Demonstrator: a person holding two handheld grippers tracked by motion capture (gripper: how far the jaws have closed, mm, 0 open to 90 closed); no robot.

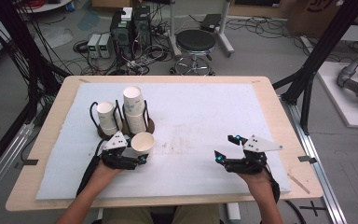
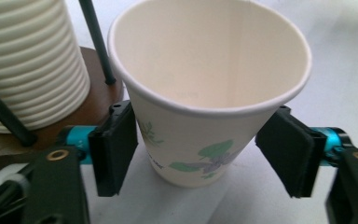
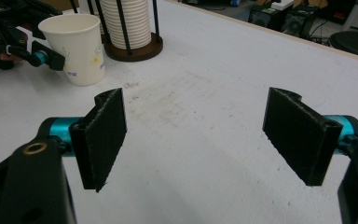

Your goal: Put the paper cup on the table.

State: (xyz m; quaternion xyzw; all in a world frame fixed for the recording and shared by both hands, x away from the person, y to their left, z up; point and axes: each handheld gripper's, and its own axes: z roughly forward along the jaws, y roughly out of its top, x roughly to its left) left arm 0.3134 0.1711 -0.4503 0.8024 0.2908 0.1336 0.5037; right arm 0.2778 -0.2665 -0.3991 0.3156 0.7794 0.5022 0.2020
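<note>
A single paper cup (image 1: 142,142) with a flower print stands upright on the white mat, just in front of the cup racks. My left gripper (image 1: 137,150) reaches around it. In the left gripper view the cup (image 2: 205,93) sits between the two black pads (image 2: 116,149), which stand slightly off its wall, so the left gripper (image 2: 200,154) is open. The right gripper view shows the same cup (image 3: 79,46) at the far left. My right gripper (image 1: 227,148) rests at the right of the mat, open, and nothing is between its fingers (image 3: 196,135).
Two wire racks on round brown bases hold stacks of paper cups (image 1: 106,116) (image 1: 135,109), right behind the single cup. The white mat (image 1: 191,116) covers most of the wooden table (image 1: 270,93). A stool (image 1: 196,44) and computer boxes stand on the floor beyond.
</note>
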